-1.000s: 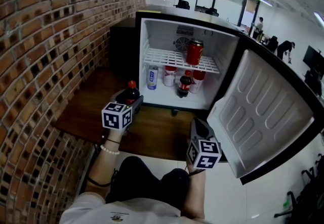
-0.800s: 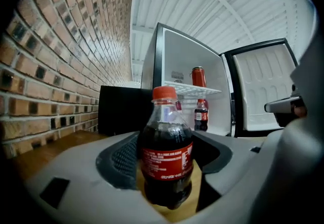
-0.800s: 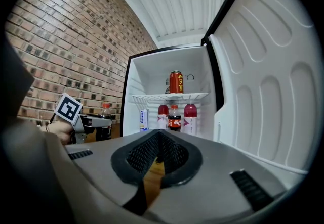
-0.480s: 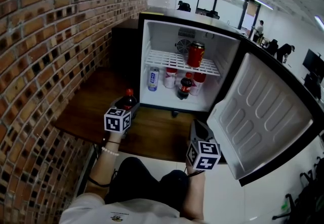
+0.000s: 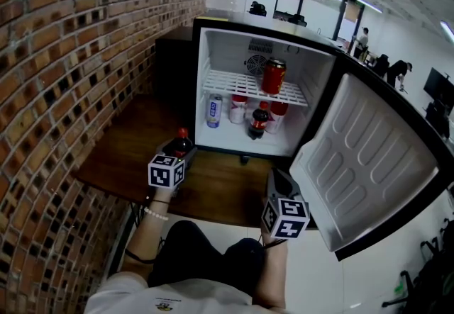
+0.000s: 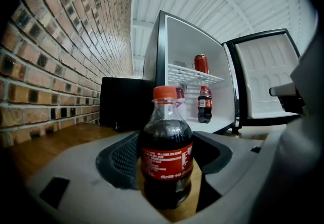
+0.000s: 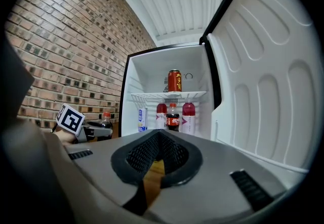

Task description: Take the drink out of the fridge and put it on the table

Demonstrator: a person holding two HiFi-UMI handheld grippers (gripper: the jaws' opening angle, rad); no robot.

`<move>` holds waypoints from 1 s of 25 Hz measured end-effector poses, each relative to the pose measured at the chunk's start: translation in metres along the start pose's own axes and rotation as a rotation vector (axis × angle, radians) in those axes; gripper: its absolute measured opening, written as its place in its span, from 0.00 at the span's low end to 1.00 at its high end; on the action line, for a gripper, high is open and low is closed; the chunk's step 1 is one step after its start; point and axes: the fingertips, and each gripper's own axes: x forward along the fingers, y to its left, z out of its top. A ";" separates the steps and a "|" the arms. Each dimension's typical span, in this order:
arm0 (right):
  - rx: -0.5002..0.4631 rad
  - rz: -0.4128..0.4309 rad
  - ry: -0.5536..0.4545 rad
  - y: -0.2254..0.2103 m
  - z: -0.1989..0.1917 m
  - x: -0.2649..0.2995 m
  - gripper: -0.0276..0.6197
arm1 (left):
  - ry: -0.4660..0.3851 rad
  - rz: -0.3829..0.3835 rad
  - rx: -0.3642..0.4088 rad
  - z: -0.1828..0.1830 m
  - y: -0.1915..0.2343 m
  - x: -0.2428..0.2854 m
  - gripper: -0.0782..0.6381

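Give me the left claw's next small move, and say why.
Probably lower the left claw a touch until the cola bottle stands flat on the wooden table, before letting go. The claw is shut on the upright bottle, out of the fridge, with bare wood right beneath; contact there isn't clear.

The left gripper (image 5: pixel 180 154) points forward, about level. Its jaws are closed on an upright bottle (image 6: pixel 166 160), gripped at the label with the cap clear above them. Just behind the jaws its marker cube (image 5: pixel 167 172) faces up. Behind that come the left hand (image 5: pixel 162 194) and a bare forearm (image 5: pixel 145 238) with a bead bracelet (image 5: pixel 152 212) at the wrist. The right gripper (image 5: pixel 279 176) sits to the right of the left one and slightly behind it. It is level, its jaws drawn together with nothing between them.
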 end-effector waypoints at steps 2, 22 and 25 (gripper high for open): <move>0.001 -0.001 0.005 -0.001 -0.002 0.000 0.06 | 0.004 0.003 0.001 -0.003 0.001 -0.001 0.54; 0.000 0.006 0.005 0.006 -0.002 0.000 0.06 | 0.002 0.011 0.057 -0.007 0.000 -0.015 0.55; -0.002 0.003 0.006 0.004 -0.003 -0.001 0.06 | -0.020 0.005 0.027 0.001 0.000 -0.025 0.60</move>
